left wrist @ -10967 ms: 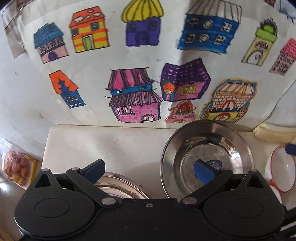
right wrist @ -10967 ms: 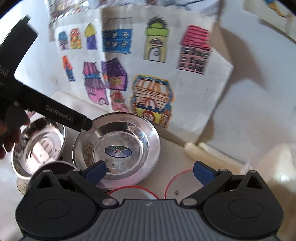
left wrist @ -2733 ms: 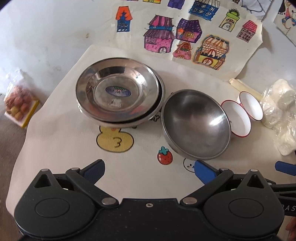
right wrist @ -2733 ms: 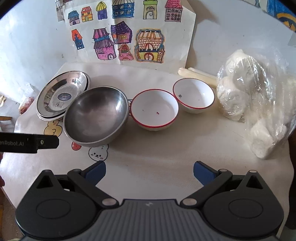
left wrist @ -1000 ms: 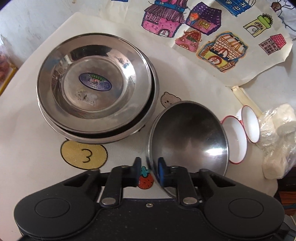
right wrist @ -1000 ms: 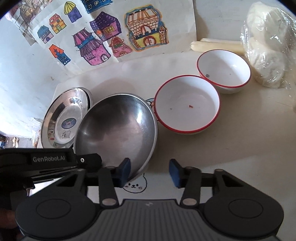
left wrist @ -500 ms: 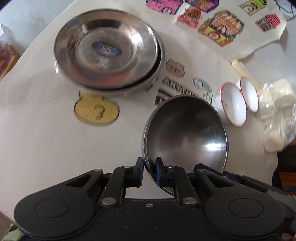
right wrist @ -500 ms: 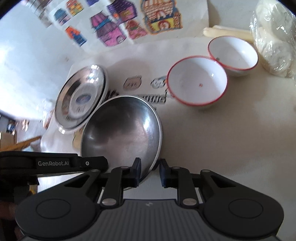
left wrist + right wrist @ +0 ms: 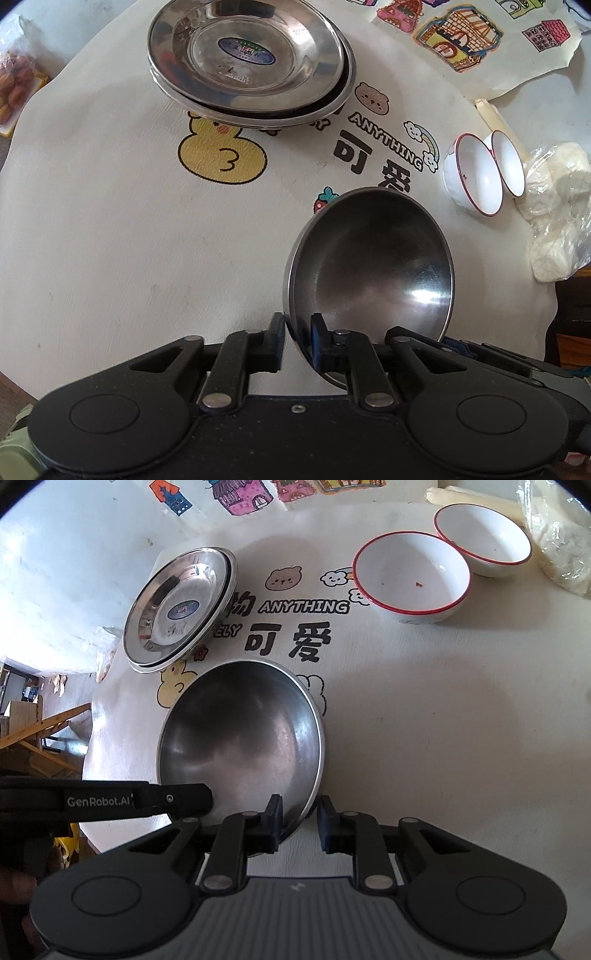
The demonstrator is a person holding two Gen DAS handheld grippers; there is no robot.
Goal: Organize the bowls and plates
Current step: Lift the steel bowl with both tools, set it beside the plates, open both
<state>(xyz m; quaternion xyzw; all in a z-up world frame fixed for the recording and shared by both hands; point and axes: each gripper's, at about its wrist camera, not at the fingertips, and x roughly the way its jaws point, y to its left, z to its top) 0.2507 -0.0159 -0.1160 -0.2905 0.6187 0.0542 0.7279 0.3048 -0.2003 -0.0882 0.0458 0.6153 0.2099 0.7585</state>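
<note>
Steel bowl (image 9: pixel 369 258) rim pinched by left gripper (image 9: pixel 297 343), right gripper (image 9: pixel 299 823).

Your count on the table right now: steel and enamel, five pieces showing.

You've got one big steel bowl (image 9: pixel 240 734), two stacked steel plates (image 9: pixel 247 62), two red-rimmed white bowls (image 9: pixel 410 576) side by side, one plastic bag of white lumps (image 9: pixel 554 206), and one sheet of house drawings (image 9: pixel 469 40).

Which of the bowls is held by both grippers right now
The big steel bowl: left gripper and right gripper both clamp its rim. The two red-rimmed white bowls sit untouched.
</note>
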